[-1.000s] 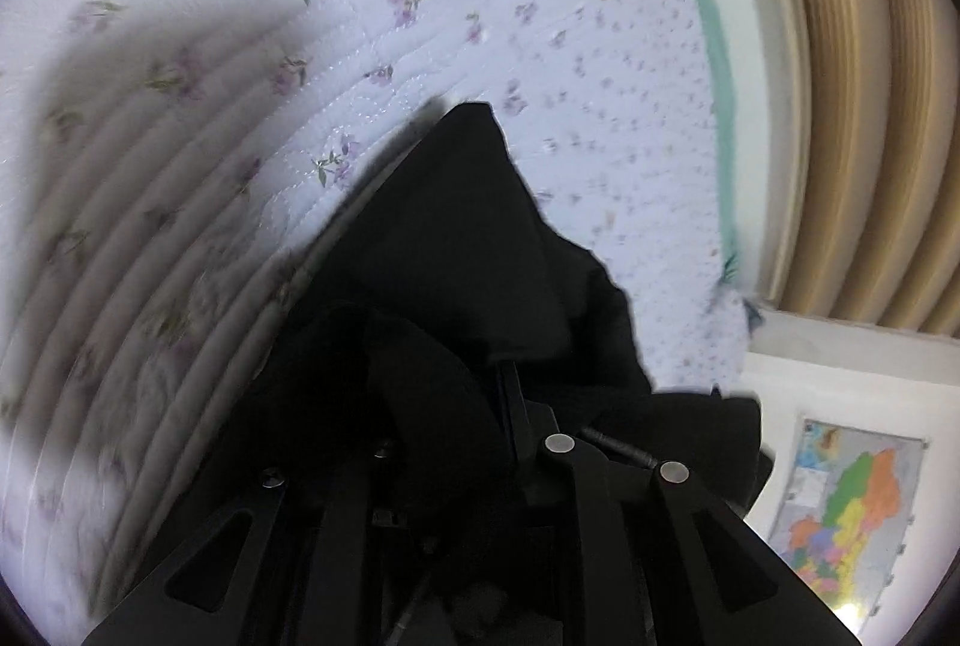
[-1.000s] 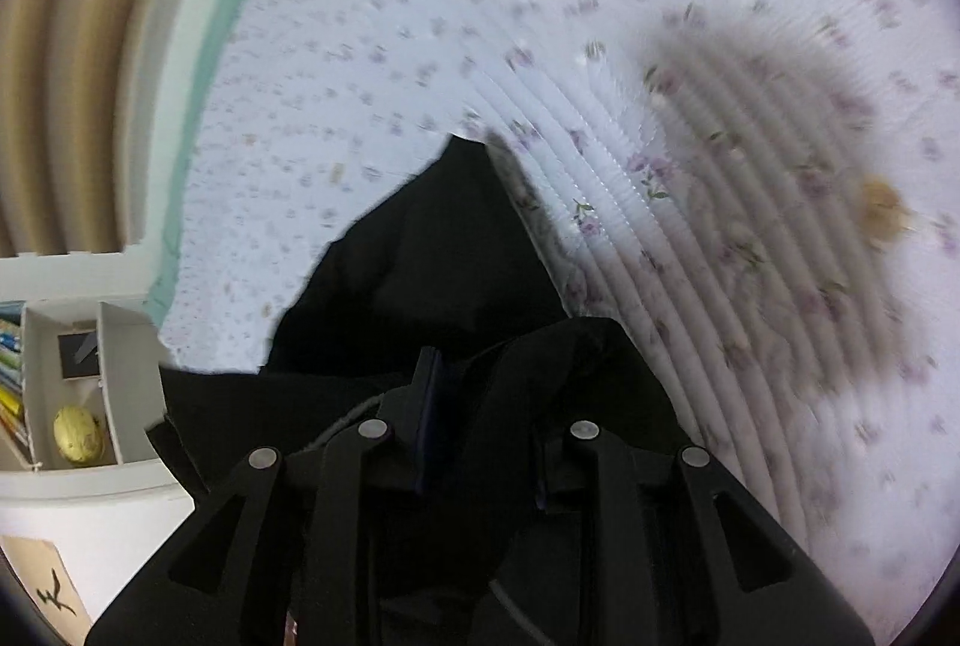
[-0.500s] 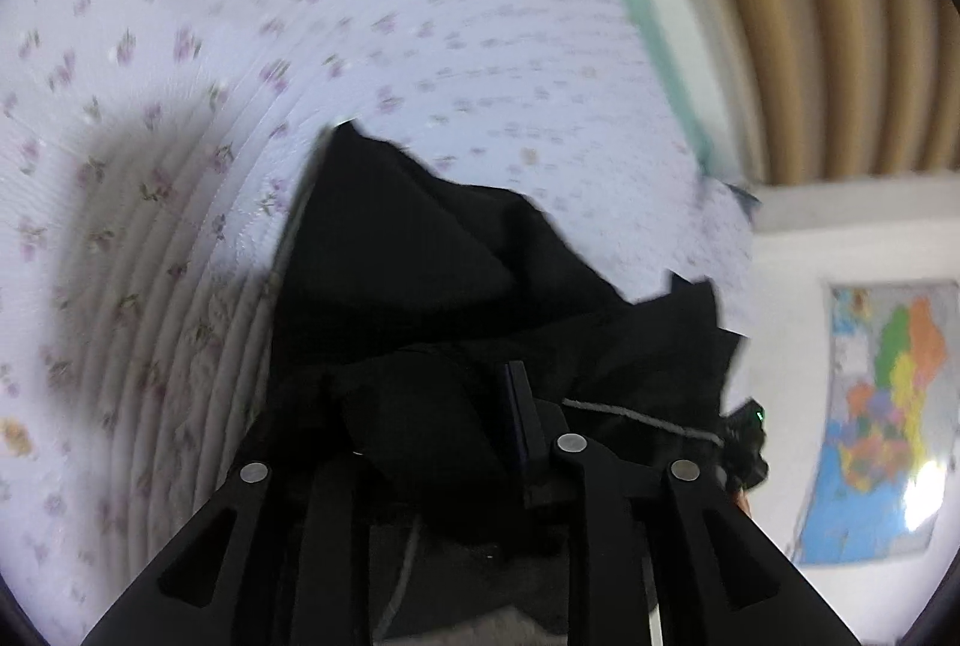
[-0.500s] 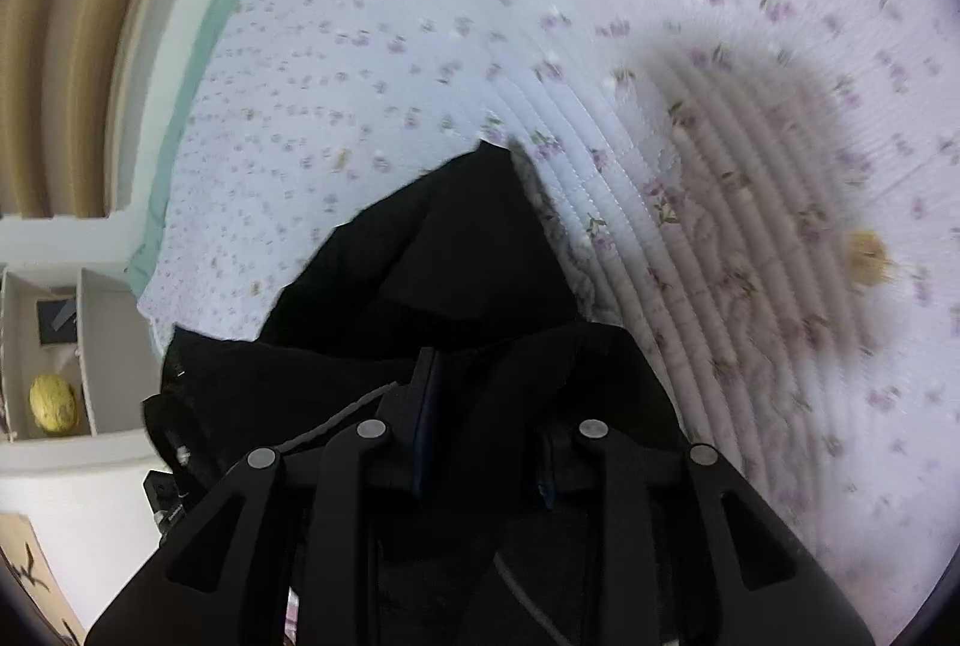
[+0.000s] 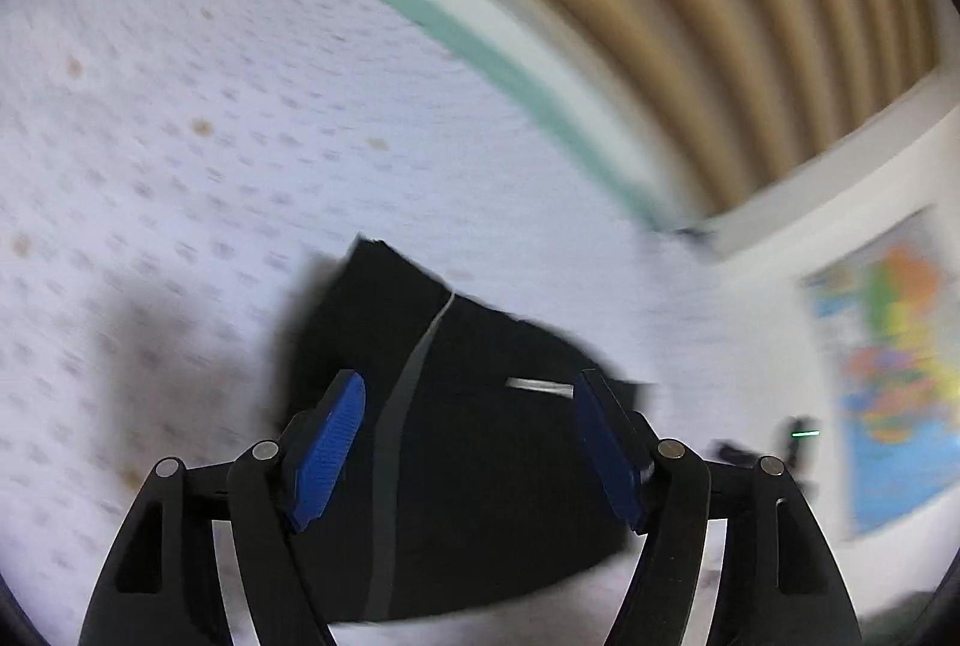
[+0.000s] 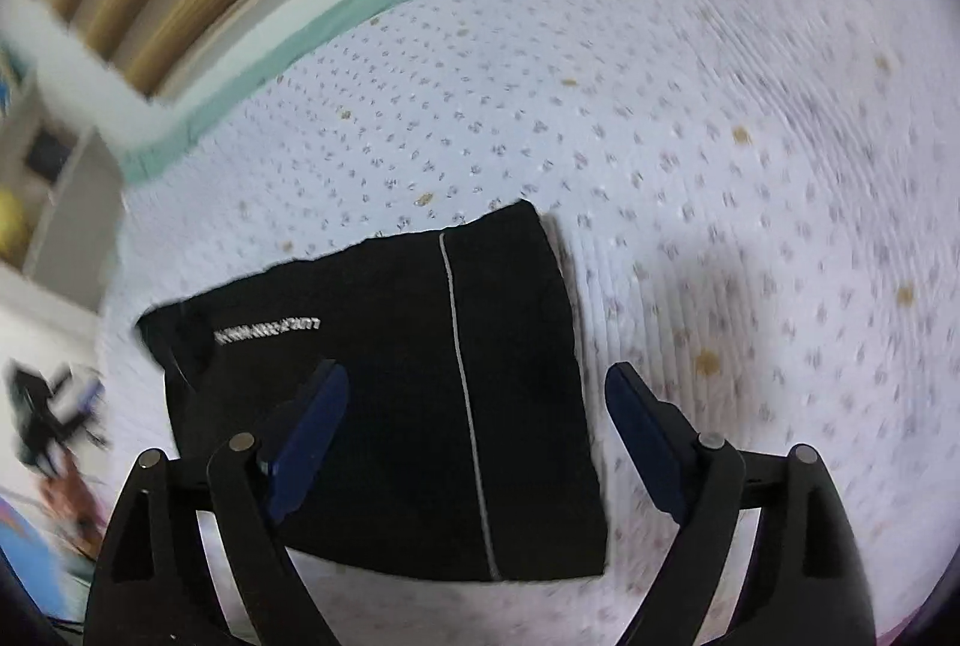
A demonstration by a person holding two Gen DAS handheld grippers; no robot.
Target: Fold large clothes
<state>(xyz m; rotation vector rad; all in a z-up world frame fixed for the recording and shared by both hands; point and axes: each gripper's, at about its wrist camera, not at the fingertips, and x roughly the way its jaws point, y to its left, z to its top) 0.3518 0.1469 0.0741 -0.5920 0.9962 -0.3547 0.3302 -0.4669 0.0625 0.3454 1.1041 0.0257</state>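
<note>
Covering nearly everything below us is the bed (image 6: 750, 118), its quilted cover pale lilac, stitched in fine ridges and sprinkled with small flowers; a soft, broad surface like this suits folding because the cloth can lie flat without sliding. Along its far side runs a mint-green edge (image 5: 420, 16), and beyond that a wall of tan wooden slats (image 5: 690, 4), blurred.

Near the bed's side lies the black garment (image 6: 390, 406), folded into a compact, roughly square packet with fairly straight edges, which we judge to be close to its finished shape. The fabric looks matte and soft. A thin pale stripe (image 6: 465, 406) runs down it, and a short line of white lettering (image 6: 267, 329) sits near one corner; we cannot read it.

Our left gripper (image 5: 468, 448) hangs above the packet with its blue ribbed fingers (image 5: 327, 451) spread wide, grasping nothing. Our right gripper (image 6: 480, 442) does likewise, fingers apart and empty, one over the cloth, the other over the quilt just beside its edge.
</note>
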